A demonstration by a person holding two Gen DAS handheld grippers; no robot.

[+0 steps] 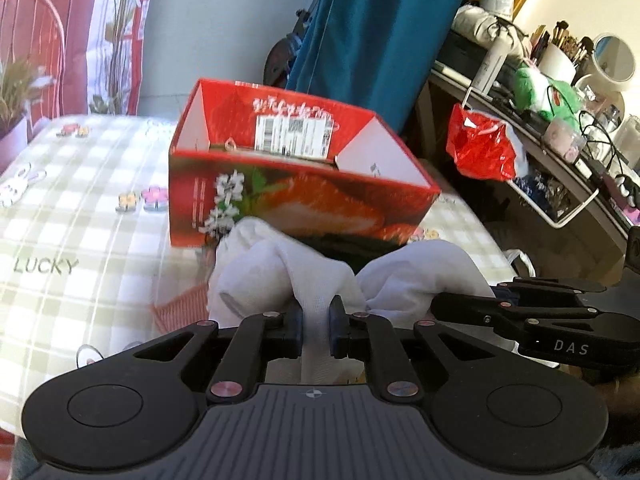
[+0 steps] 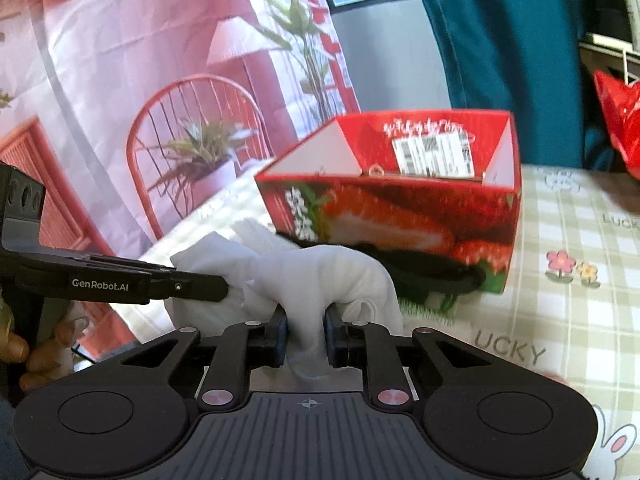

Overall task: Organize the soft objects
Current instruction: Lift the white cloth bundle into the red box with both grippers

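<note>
White cloth [image 1: 280,276] is clamped by left gripper [image 1: 316,320] and right gripper [image 2: 306,330] alike; it is held bunched above checked tablecloth [image 1: 80,208], just before red strawberry box [image 1: 296,184].

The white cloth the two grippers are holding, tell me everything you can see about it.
The white cloth is a soft, thin, crumpled fabric with a fine weave, bunched into folds. The left gripper pinches one part and the right gripper another, so it hangs gathered between them above the checked tablecloth, just in front of the open red strawberry box. Its full shape and whether any part touches the table cannot be told.
</note>
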